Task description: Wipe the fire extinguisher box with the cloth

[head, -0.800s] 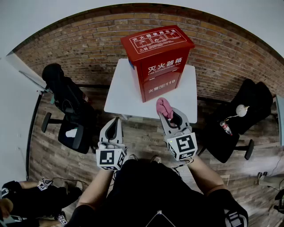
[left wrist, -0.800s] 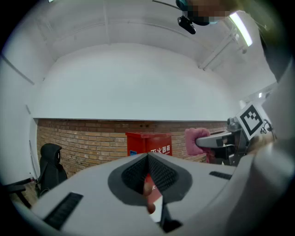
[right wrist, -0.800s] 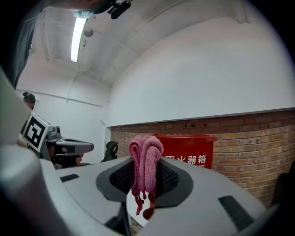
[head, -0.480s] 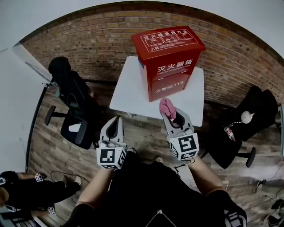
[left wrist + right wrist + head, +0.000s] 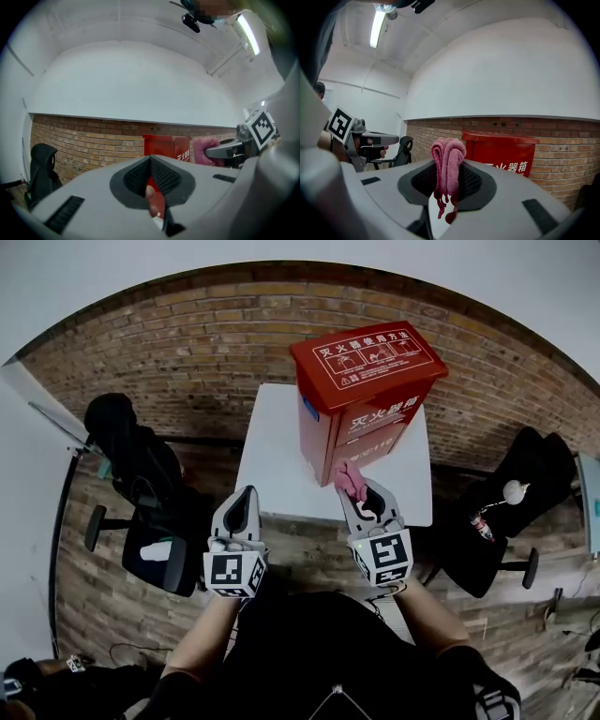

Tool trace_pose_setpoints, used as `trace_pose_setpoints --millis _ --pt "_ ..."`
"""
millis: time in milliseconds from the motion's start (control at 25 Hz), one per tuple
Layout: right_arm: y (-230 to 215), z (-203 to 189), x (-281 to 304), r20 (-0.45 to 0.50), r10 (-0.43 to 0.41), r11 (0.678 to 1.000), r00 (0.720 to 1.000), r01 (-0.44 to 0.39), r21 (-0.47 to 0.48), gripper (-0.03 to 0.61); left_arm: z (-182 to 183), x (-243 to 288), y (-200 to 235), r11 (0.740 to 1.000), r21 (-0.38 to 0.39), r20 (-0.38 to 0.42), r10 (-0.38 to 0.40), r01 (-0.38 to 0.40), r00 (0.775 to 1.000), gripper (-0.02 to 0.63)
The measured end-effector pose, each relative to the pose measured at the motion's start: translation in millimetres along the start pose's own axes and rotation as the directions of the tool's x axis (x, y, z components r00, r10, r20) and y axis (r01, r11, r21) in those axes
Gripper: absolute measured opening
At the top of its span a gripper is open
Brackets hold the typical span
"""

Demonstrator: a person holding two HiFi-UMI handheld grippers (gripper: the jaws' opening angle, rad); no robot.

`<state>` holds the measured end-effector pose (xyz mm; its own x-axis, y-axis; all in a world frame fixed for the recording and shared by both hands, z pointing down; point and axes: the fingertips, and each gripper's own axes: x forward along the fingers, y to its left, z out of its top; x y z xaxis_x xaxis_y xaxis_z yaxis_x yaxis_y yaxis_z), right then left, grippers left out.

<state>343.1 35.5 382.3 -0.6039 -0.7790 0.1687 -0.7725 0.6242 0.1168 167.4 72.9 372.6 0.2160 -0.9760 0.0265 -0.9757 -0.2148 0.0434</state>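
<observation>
The red fire extinguisher box (image 5: 367, 390) stands upright on a white table (image 5: 277, 456), against a brick wall. My right gripper (image 5: 356, 491) is shut on a folded pink cloth (image 5: 349, 476), which sticks up past the jaw tips just in front of the box's lower front. Whether the cloth touches the box I cannot tell. In the right gripper view the cloth (image 5: 448, 161) fills the jaws' notch, with the box (image 5: 501, 152) right behind it. My left gripper (image 5: 246, 495) is shut and empty, over the table's near edge and left of the box. The left gripper view shows the box (image 5: 166, 145) ahead.
A black office chair (image 5: 141, 465) draped with dark clothing stands left of the table. Another black chair (image 5: 525, 474) stands at the right, with a bottle (image 5: 480, 526) and a white round object (image 5: 513, 491) on it. The brick wall (image 5: 187, 334) closes the back.
Both grippers have come closer to the table and box. The cloth in the right gripper now sits against the box's lower front in the head view; the left gripper stays shut.
</observation>
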Motion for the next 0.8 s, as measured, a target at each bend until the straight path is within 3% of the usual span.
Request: trace_pose_setpoints --millis 240,400,480,600,800 --pt "7.7 19.0 65.2 -0.050 -0.162 0.986 0.986 0.160 -0.044 0.106 13.7 61.5 64.7 0.987 0.013 0.006 -0.162 0.162 0.987 0.029" --pt "9.7 22.8 101.5 -0.118 -0.301 0.947 0.946 0.283 -0.150 0.106 12.9 93.7 102.2 0.968 -0.003 -0.005 -0.251 0.251 0.968 0.029" --pt "7.6 22.9 115.4 -0.159 -0.409 0.888 0.899 0.351 -0.298 0.106 9.8 103.8 118.8 0.956 -0.016 -0.011 -0.292 0.292 0.956 0.029" --pt "3.2 23.1 134.3 -0.196 -0.570 0.746 0.798 0.403 -0.530 0.106 0.4 113.3 138.9 0.934 -0.042 -0.029 -0.356 0.355 0.934 0.029" --pt "-7.7 22.9 160.8 -0.205 -0.748 0.536 0.631 0.392 -0.748 0.106 -18.3 121.7 160.2 0.893 -0.080 -0.064 -0.448 0.443 0.892 0.029"
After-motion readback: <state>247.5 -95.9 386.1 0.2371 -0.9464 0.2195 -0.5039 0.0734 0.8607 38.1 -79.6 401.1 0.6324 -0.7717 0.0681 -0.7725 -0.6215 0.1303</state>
